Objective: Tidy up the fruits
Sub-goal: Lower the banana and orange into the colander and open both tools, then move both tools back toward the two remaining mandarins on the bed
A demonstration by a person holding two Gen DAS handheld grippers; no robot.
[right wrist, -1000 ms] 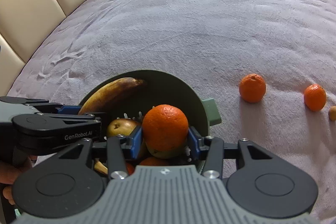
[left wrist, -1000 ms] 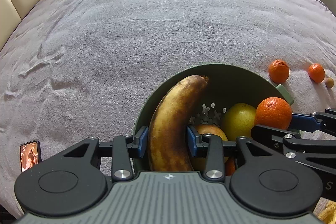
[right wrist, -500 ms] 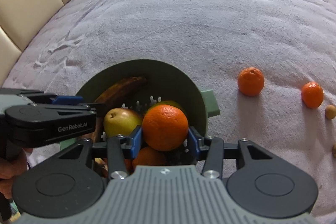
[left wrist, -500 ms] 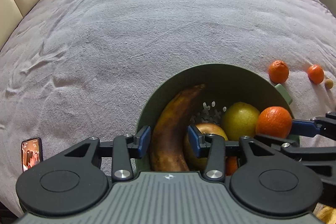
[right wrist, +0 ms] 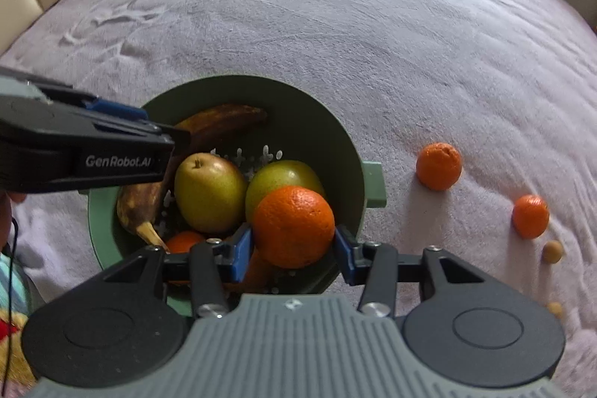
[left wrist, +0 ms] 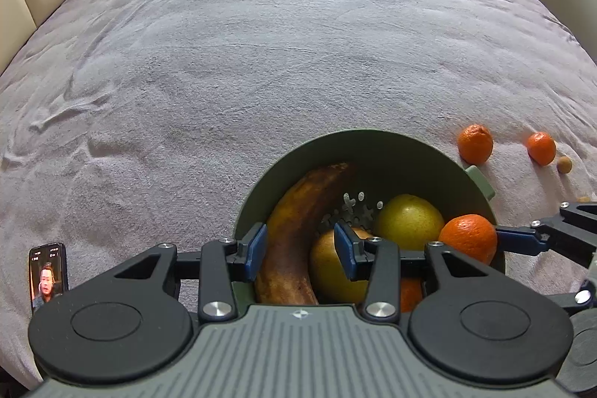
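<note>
Over the bowl [right wrist: 347, 152], right claw [right wrist: 293, 245] grips orange [right wrist: 293, 224].

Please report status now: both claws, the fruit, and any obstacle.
Left claw open, banana released into bowl. Right claw shut on orange above bowl. Two oranges on blanket. No obstacle seen.

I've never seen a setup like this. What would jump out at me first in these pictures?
Probably the bright orange pinched in the right claw over a green colander that holds a browned banana and two pears. Next to it, the left claw hangs open above the banana. To the right, two small oranges lie loose on the grey bedspread.
</note>
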